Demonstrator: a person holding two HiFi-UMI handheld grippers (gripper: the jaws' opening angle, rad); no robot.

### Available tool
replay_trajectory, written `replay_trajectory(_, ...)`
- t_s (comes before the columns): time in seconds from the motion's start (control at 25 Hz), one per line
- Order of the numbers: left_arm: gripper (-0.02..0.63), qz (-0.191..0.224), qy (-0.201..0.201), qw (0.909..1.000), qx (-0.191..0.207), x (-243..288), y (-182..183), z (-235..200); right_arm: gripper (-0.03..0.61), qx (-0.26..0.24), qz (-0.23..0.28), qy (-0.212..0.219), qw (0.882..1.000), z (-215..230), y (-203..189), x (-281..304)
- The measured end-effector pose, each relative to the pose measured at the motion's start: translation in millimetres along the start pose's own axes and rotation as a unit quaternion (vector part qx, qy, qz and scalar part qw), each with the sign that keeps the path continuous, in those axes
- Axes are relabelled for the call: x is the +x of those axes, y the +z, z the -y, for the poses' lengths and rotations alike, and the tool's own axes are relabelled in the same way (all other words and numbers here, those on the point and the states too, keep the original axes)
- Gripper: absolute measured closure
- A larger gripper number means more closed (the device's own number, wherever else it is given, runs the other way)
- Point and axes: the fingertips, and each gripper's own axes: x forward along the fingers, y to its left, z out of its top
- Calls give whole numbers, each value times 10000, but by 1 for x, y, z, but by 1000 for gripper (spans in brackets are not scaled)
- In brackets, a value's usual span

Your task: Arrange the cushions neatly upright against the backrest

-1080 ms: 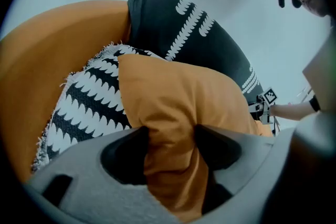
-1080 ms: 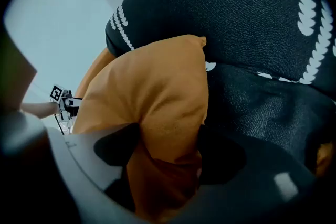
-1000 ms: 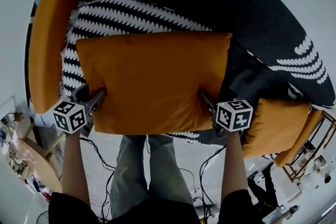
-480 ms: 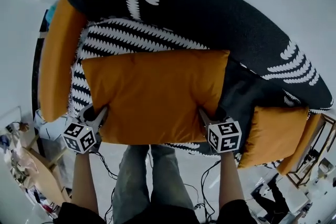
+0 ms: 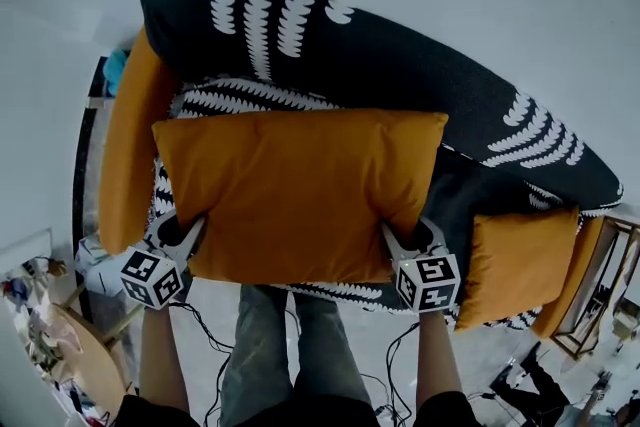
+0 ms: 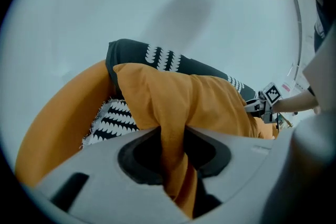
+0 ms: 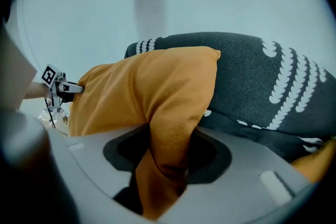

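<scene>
A large orange cushion point(image 5: 300, 195) hangs lifted over the sofa seat, in front of the black backrest point(image 5: 400, 65) with its white leaf pattern. My left gripper point(image 5: 190, 233) is shut on the cushion's near left corner. My right gripper point(image 5: 393, 240) is shut on the near right corner. Both pairs of jaws have just been closing, with cushion fabric between them. In the left gripper view a fold of the cushion point(image 6: 199, 102) is pinched in the left gripper point(image 6: 173, 165). The right gripper view shows the cushion point(image 7: 147, 92) bunched in the right gripper point(image 7: 165, 160). A smaller orange cushion point(image 5: 515, 260) lies on the seat at right.
An orange armrest point(image 5: 125, 155) bounds the sofa's left end. A black-and-white patterned throw point(image 5: 230, 100) covers the seat. The person's legs point(image 5: 290, 345) stand against the sofa front, with cables on the floor. Wooden furniture point(image 5: 70, 345) is at lower left and a rack point(image 5: 600, 285) at far right.
Both grippers have risen with the large cushion, which now hangs off the seat. Their jaws have pinched in on its corners. More of the backrest and wall shows.
</scene>
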Motion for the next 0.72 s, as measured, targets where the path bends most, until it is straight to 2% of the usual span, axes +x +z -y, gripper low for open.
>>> replay_trajectory(0.36,494,364,-226,9968,668,-7,89,-10,350,178,632,-440,9969,-11,59,-32)
replay_trajectory(0.72,491,759,-520,9858,1406,24,193,-17,350,388,1383,-1004,9845,10,126,-41)
